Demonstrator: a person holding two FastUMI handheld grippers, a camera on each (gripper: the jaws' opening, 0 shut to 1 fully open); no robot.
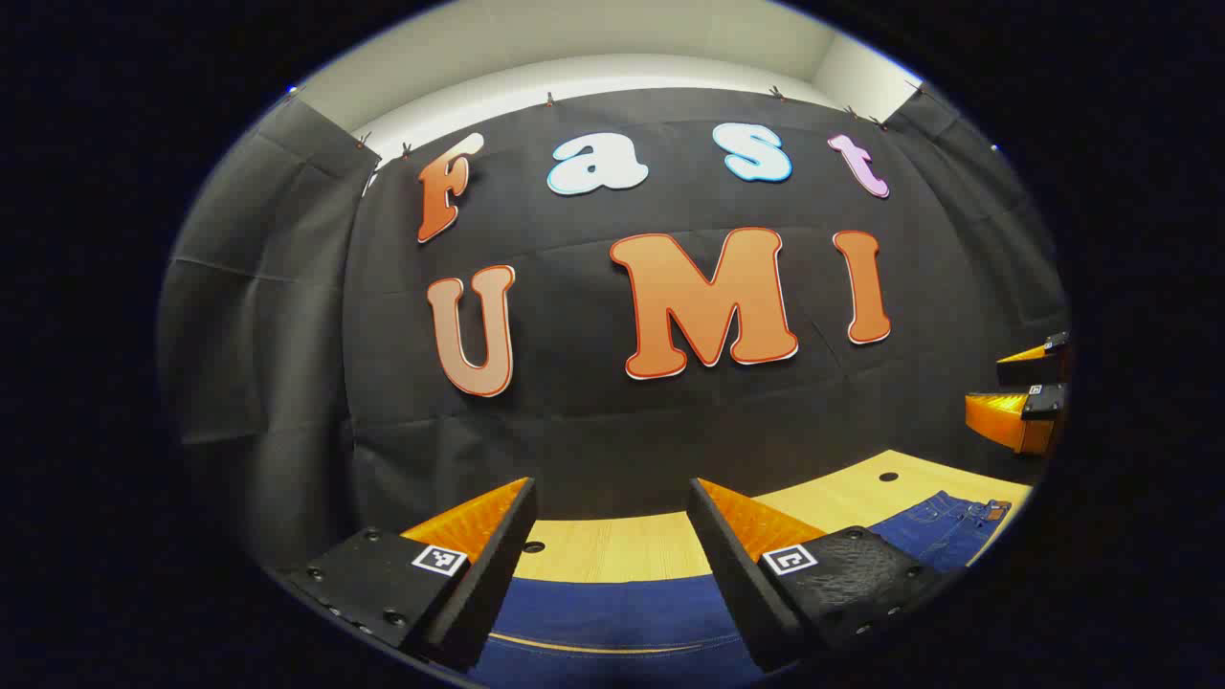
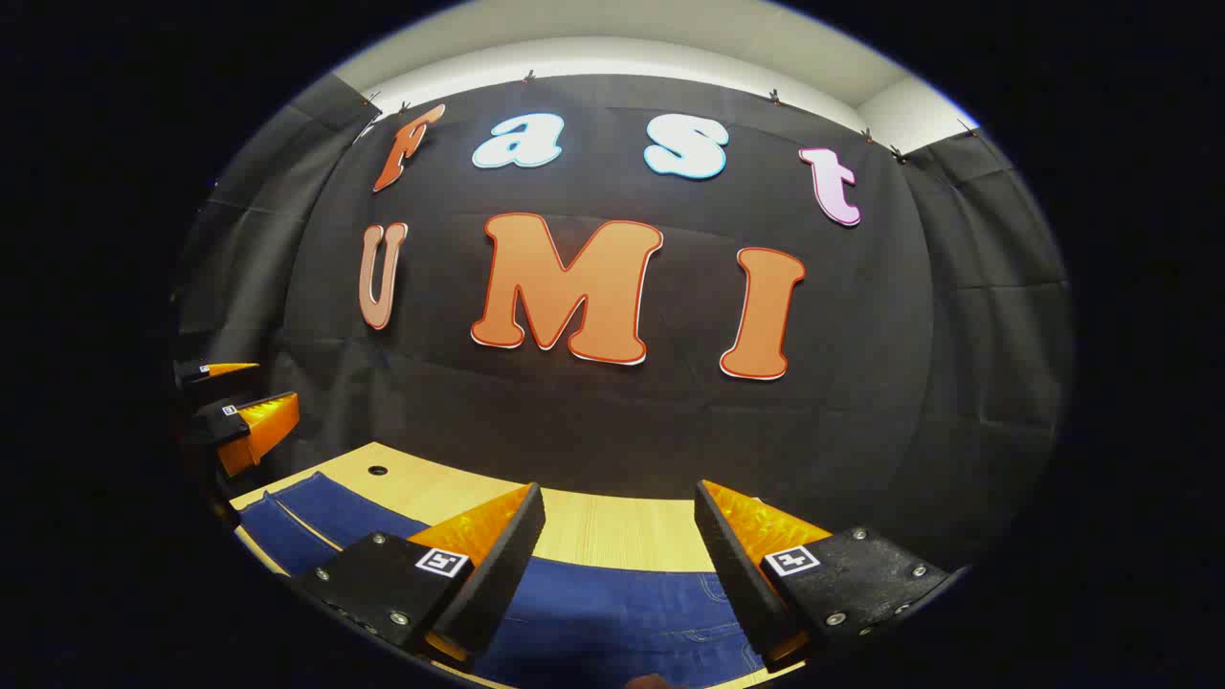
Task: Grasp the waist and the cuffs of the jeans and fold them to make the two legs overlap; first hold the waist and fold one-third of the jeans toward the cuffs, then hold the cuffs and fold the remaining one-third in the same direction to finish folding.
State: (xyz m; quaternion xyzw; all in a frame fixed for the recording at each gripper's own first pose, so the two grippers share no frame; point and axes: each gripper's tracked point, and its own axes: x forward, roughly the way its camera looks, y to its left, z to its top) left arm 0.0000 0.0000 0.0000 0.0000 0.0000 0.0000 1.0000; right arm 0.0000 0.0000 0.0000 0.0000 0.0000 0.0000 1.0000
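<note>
Jeans (image 1: 612, 612) flat on wooden table (image 1: 632, 545), dark blue denim spread below both tongs; waist end with a tan patch at far right in left gripper view, a leg with pale seam at far left in right gripper view. Left gripper (image 1: 612, 502) spread wide, nothing between fingers, held above denim with cloth visible in the gap. Right gripper (image 2: 620, 507) likewise spread and empty over jeans (image 2: 612, 612); contact with cloth not discernible for either.

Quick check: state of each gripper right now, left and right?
Left gripper: open, holding nothing, above the jeans.
Right gripper: open, holding nothing, above the jeans.
</note>
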